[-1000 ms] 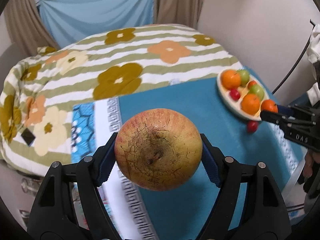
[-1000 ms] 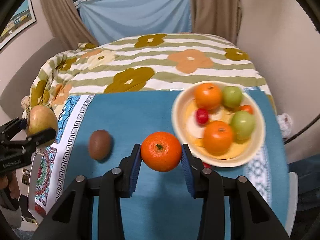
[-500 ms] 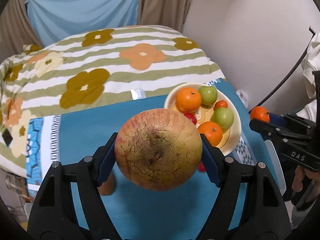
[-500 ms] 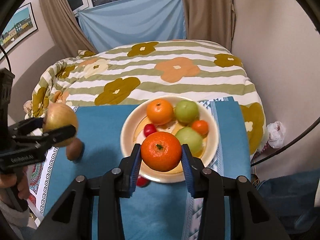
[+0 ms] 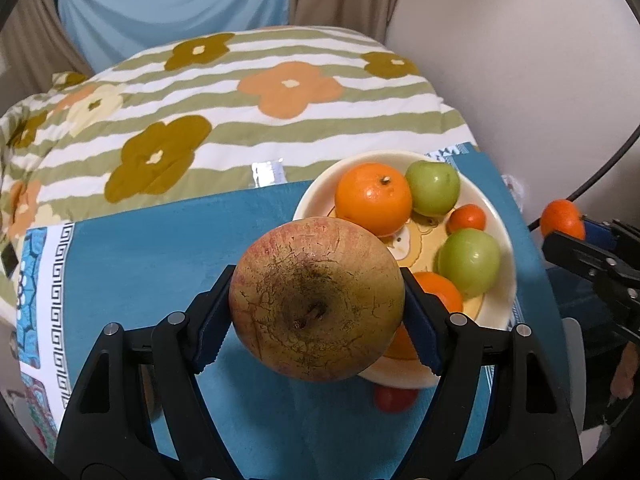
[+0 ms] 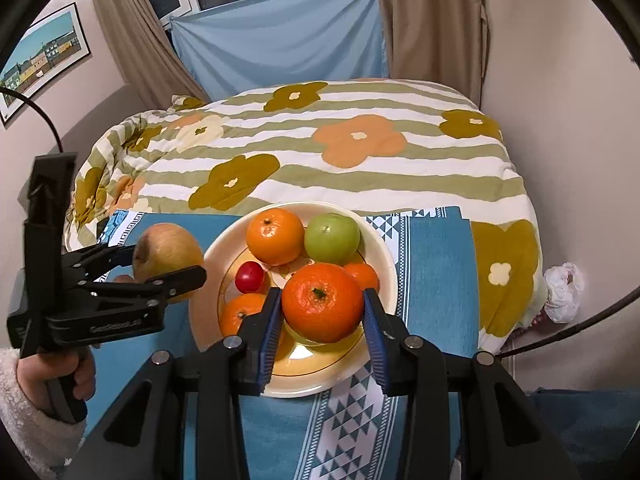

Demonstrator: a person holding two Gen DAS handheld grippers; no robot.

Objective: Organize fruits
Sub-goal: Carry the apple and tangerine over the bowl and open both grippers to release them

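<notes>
My left gripper [image 5: 316,300] is shut on a large yellow-red apple [image 5: 316,300], held above the teal cloth just left of the cream plate [image 5: 506,280]. From the right wrist view the same apple [image 6: 166,250] hangs beside the plate's [image 6: 384,256] left rim. My right gripper [image 6: 322,308] is shut on an orange mandarin [image 6: 322,308], held over the plate's near half. On the plate lie more mandarins [image 6: 274,236], green fruits [image 6: 332,238] and a small red fruit [image 6: 249,277].
Another small red fruit [image 5: 394,398] lies on the teal cloth [image 5: 160,248] at the plate's near edge. A floral striped quilt [image 6: 320,148] covers the bed behind. The wall stands close on the right. A person's hand in a fleecy sleeve [image 6: 36,424] holds the left gripper's handle.
Both grippers have travelled right toward the plate with their fruits. The plate now lies under the right gripper and just beside the left one. The kiwi has left view.
</notes>
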